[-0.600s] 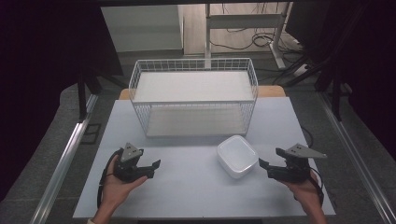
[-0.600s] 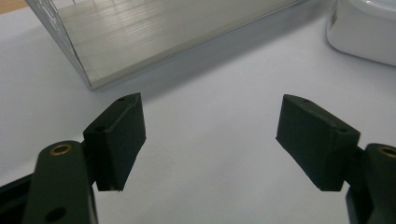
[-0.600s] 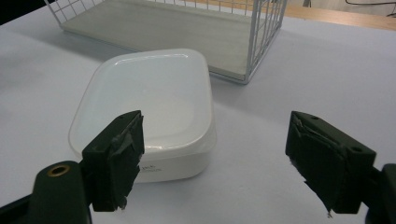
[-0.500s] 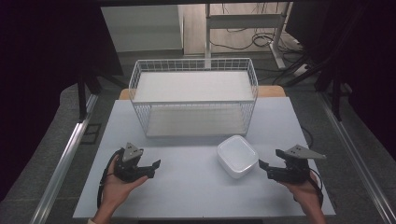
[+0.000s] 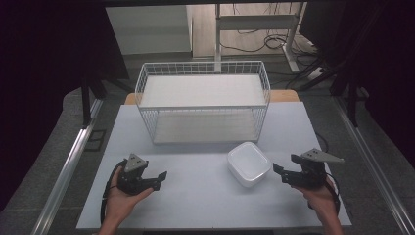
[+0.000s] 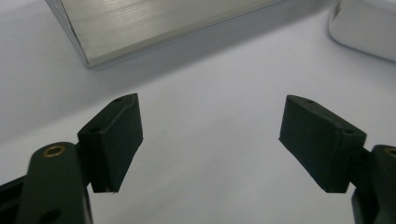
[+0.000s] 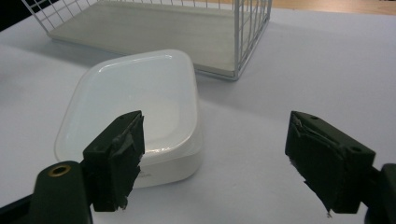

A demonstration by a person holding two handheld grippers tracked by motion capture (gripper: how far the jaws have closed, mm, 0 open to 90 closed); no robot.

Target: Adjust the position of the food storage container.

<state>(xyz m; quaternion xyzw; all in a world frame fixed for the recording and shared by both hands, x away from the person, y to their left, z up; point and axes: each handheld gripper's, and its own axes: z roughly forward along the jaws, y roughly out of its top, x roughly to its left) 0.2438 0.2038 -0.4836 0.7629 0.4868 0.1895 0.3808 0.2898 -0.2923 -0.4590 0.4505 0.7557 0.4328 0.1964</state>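
— Anything changed around the white container (image 5: 248, 164)?
— Nothing; sits as before on the table (image 5: 195, 196), just in front of the wire basket (image 5: 203, 105), near its right corner.
— Right gripper (image 5: 283, 172)?
— Same spot just right of the container, level in the hand, jaws wide apart, empty.
— Left gripper (image 5: 160, 177)?
— Unmoved, well left of it, cradled in an upturned palm, jaws apart, empty.

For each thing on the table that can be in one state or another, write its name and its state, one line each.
White container: lid on, upright, lying free on the table.
Wire basket: upright, nothing inside.
Left gripper: fingers open, holding nothing.
Right gripper: fingers open, holding nothing, close beside the container.
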